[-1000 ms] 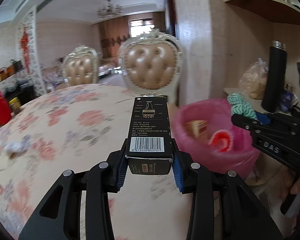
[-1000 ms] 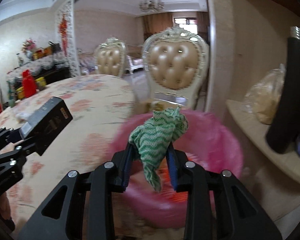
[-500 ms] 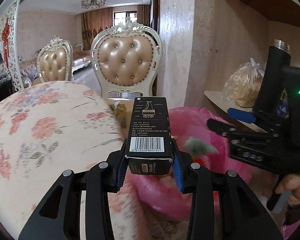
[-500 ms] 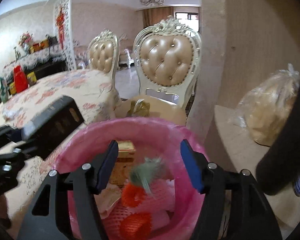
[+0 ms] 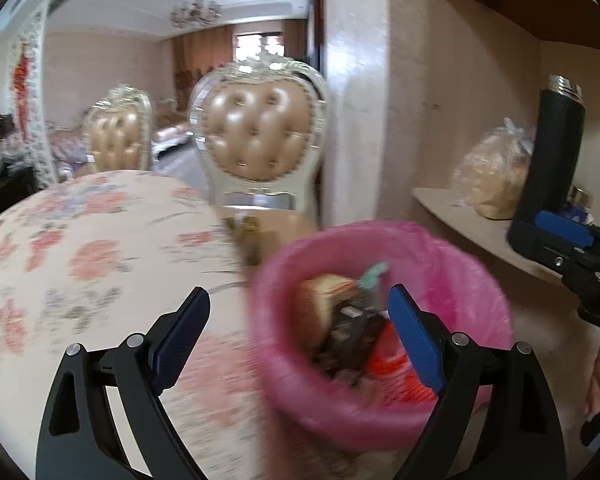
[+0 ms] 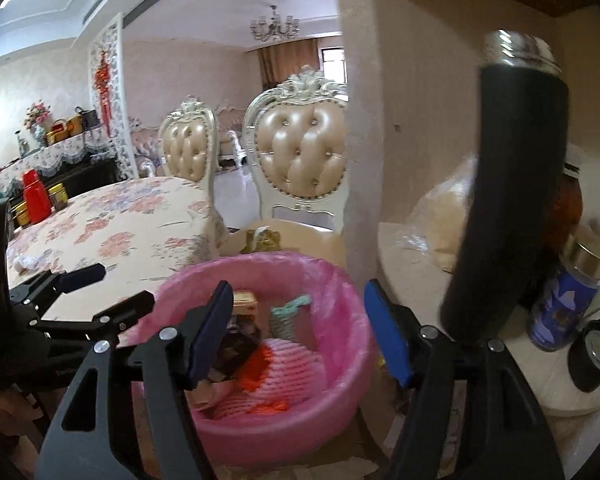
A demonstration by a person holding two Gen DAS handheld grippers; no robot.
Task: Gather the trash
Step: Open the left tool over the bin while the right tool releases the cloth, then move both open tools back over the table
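Note:
A bin lined with a pink bag (image 5: 452, 264) (image 6: 340, 280) stands just past the table's edge. Inside it lie a black box (image 5: 352, 332) (image 6: 236, 344), a green cloth (image 5: 374, 272) (image 6: 290, 308), a yellow carton and orange netting. My left gripper (image 5: 296, 300) (image 6: 112, 288) hangs over the bin's left rim, its jaws opening wide with nothing between them. My right gripper (image 6: 300, 292) (image 5: 560, 248) hovers over the bin from the near side, its jaws also opening and empty.
The floral table (image 6: 132, 220) carries a crumpled white paper (image 6: 26, 262). A padded chair (image 6: 304, 160) stands behind the bin. On the right shelf (image 6: 412, 264) are a black flask (image 6: 508, 200), a bagged food item (image 5: 496, 176) and a blue bottle (image 6: 564, 304).
My left gripper let go of the black box, which now lies in the bin. The right gripper dropped the green cloth into the bin and drew back from it.

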